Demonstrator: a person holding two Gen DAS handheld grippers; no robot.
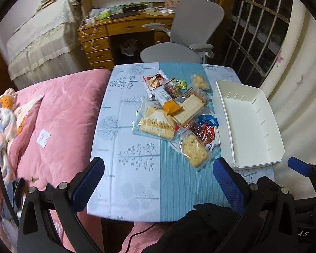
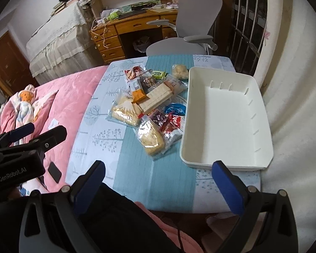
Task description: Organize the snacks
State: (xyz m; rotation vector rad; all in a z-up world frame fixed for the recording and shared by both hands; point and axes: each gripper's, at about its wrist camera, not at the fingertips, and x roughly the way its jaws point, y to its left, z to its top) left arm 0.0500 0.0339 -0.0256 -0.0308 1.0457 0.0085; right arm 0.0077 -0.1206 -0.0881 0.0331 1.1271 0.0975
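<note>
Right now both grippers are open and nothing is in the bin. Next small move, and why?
Probably advance the right gripper toward the nearest snack, the pale cracker pack at the near end of the pile. It lies on top, unobstructed, right beside the empty white bin, so the carry is short. The left gripper also hangs open, back from the pile.

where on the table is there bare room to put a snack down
Inside the white bin, which holds nothing. Also the near strip of tablecloth between the snack pile and the table's front edge, and the left side toward the pink quilt. Crowded: the centre, where packets overlap up against the bin's left wall.
</note>
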